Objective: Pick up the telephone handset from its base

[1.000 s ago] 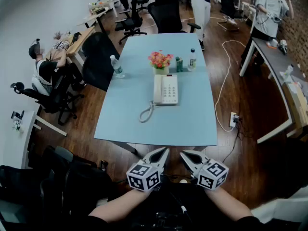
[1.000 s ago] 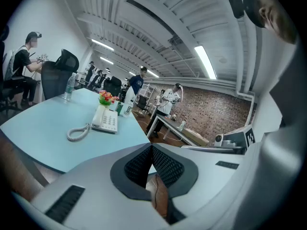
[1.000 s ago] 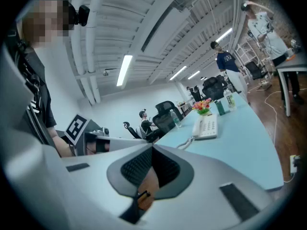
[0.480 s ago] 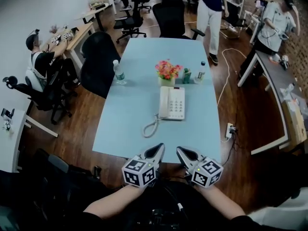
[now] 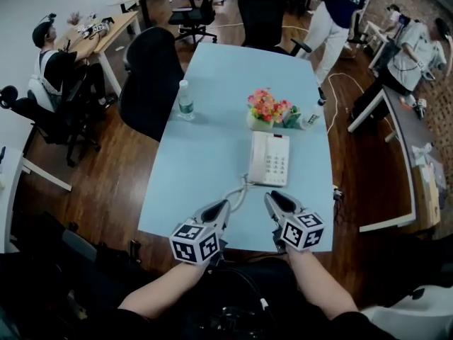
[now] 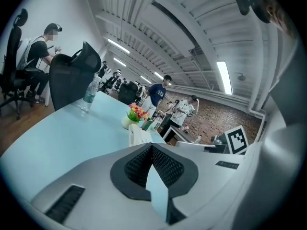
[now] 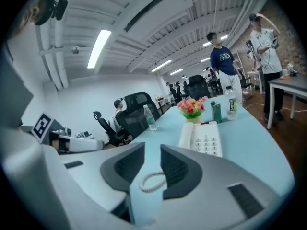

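Flowers [image 5: 267, 105] fill a pot [image 5: 256, 123] on the blue table [image 5: 212, 137] over a wooden floor [image 5: 113, 172]. The left gripper [image 5: 221, 206] is closed. The right gripper [image 5: 271, 197] has just been opening and is empty.

No legible text, brand or number appears in any view. The telephone keypad [image 7: 211, 143], ahead of the right gripper [image 7: 151, 150] jaws, has digits too small to read. The bottle [image 7: 232, 107] label beyond is blurred. The marker cubes [image 5: 193, 241] carry only square patterns.

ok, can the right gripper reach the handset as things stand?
Probably yes. The right gripper faces the handset across bare table; only the cord lies nearby. Its jaws have just been opening, with nothing held between them.
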`<state>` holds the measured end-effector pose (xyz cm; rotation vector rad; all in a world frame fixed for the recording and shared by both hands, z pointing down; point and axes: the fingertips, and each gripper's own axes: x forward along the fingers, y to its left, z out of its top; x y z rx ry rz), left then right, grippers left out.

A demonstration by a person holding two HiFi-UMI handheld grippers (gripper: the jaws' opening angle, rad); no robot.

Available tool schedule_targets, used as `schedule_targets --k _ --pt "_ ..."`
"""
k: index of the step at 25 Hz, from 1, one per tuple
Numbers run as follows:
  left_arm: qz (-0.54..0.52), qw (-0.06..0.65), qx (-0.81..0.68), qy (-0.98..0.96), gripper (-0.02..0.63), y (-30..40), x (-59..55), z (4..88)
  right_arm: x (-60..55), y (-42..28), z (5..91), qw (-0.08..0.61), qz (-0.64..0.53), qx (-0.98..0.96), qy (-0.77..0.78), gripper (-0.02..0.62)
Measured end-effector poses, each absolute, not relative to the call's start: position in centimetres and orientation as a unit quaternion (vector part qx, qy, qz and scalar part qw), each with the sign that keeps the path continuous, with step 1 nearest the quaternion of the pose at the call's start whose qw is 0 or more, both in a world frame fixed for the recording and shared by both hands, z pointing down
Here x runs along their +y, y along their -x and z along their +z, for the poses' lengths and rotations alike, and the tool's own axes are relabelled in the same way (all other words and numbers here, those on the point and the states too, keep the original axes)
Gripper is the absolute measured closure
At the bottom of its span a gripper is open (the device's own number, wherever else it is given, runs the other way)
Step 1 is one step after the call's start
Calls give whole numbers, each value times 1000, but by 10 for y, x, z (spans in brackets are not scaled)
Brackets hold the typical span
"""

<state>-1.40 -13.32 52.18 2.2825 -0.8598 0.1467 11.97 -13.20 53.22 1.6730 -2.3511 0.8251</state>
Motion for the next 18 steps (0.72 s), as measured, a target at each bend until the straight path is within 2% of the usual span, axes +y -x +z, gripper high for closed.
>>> schedule_targets --k 2,4,12,18 --pt "55 355 -332 -872 606 24 -145 528 -164 -127 547 92 276 -763 -578 372" --pt "55 365 -331 -868 606 31 -153 533 -198 -136 563 117 279 -743 -597 347" --pt "43 377 -347 -857 606 51 -181 540 -308 -170 633 224 308 -679 -628 347" --pt "33 388 -379 -839 606 71 -189 548 -336 -171 654 251 311 -662 -634 342"
